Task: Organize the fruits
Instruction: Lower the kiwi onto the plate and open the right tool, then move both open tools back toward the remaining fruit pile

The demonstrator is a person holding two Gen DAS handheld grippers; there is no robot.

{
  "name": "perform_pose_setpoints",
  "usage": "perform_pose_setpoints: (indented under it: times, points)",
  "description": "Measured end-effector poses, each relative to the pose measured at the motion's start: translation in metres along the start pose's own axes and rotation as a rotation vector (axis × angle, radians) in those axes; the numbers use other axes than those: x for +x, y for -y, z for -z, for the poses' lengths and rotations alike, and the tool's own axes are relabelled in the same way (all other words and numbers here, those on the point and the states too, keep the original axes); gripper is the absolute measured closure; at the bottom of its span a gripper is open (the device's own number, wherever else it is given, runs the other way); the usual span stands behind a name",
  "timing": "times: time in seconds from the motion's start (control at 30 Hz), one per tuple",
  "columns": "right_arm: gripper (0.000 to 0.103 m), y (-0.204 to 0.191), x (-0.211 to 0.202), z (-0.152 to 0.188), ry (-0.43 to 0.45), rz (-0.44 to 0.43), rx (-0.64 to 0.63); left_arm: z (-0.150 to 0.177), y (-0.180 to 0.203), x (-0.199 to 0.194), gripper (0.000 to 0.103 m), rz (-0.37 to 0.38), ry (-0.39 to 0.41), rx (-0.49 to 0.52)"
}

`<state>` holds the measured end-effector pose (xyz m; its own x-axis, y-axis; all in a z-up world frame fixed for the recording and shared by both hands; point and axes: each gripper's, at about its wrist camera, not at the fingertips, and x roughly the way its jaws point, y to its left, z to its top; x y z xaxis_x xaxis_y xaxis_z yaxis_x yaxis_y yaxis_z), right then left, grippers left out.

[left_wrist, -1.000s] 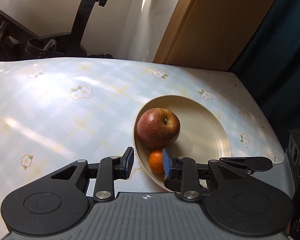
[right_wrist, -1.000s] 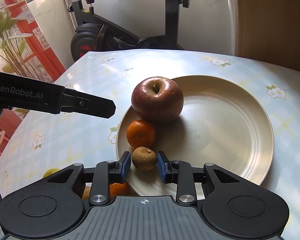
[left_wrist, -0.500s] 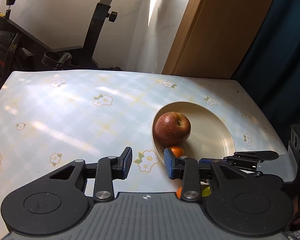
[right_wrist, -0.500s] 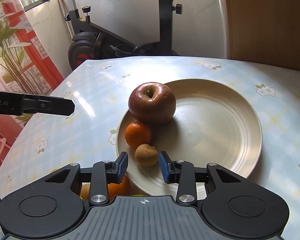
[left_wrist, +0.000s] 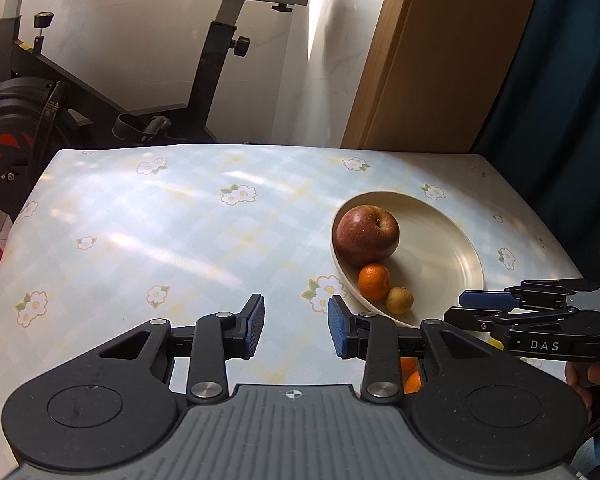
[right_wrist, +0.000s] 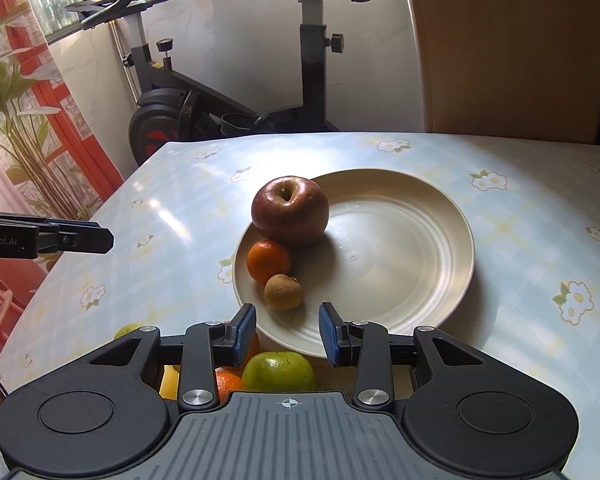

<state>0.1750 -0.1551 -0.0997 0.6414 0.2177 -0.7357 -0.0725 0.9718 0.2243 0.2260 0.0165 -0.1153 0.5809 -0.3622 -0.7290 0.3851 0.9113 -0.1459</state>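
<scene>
A cream plate (right_wrist: 400, 240) holds a red apple (right_wrist: 290, 210), a small orange (right_wrist: 268, 261) and a small brown fruit (right_wrist: 283, 291) in a row along its left side. My right gripper (right_wrist: 287, 334) is open and empty, just short of the plate's near rim, above a green apple (right_wrist: 278, 372) and oranges (right_wrist: 228, 384) on the table. My left gripper (left_wrist: 296, 326) is open and empty over the tablecloth, left of the plate (left_wrist: 448, 256). The right gripper's fingers (left_wrist: 500, 300) show in the left wrist view.
The table (right_wrist: 520, 240) has a pale blue checked cloth with flowers. An exercise bike (right_wrist: 228, 92) stands behind its far edge. A wooden panel (right_wrist: 508, 48) is at the back right. A yellowish fruit (right_wrist: 128, 330) lies at the near left.
My right gripper has opened, let go of the small brown fruit on the plate, and drawn back. My left gripper has drawn back and to the left, away from the plate.
</scene>
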Motion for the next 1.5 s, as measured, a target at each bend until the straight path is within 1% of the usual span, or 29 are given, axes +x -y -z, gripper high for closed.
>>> perform_pose_setpoints:
  times: [0.17,0.27,0.57,0.7,0.8,0.9,1.0,1.27,1.37,1.5]
  points:
    - [0.070,0.003,-0.013,0.004,0.007,0.027,0.003,0.002,-0.001,-0.004,0.066,0.023,-0.004,-0.008]
    - [0.070,0.011,-0.021,0.003,0.019,0.046,0.018,-0.004,-0.003,-0.007,0.066,0.030,0.005,-0.001]
    - [0.070,0.032,-0.043,-0.006,0.084,0.113,0.061,-0.042,-0.013,-0.039,0.066,-0.024,0.140,0.045]
    - [0.070,0.039,-0.045,-0.006,0.089,0.133,0.077,-0.054,-0.020,-0.050,0.066,-0.066,0.180,0.065]
    - [0.070,0.040,-0.046,-0.005,0.086,0.139,0.081,-0.061,-0.022,-0.054,0.066,-0.082,0.200,0.066]
    - [0.070,0.040,-0.044,-0.003,0.078,0.142,0.083,-0.061,-0.020,-0.054,0.066,-0.082,0.200,0.058]
    - [0.070,0.039,-0.041,-0.001,0.064,0.143,0.079,-0.053,-0.021,-0.047,0.066,-0.057,0.170,0.041]
    - [0.069,0.032,-0.034,0.003,0.024,0.138,0.063,-0.040,-0.029,-0.033,0.066,-0.033,0.102,0.021]
    - [0.069,0.029,-0.031,0.004,0.015,0.129,0.063,-0.040,-0.031,-0.035,0.066,-0.041,0.106,0.031]
    - [0.069,0.024,-0.031,0.003,0.013,0.117,0.057,-0.050,-0.036,-0.045,0.066,-0.064,0.143,0.033]
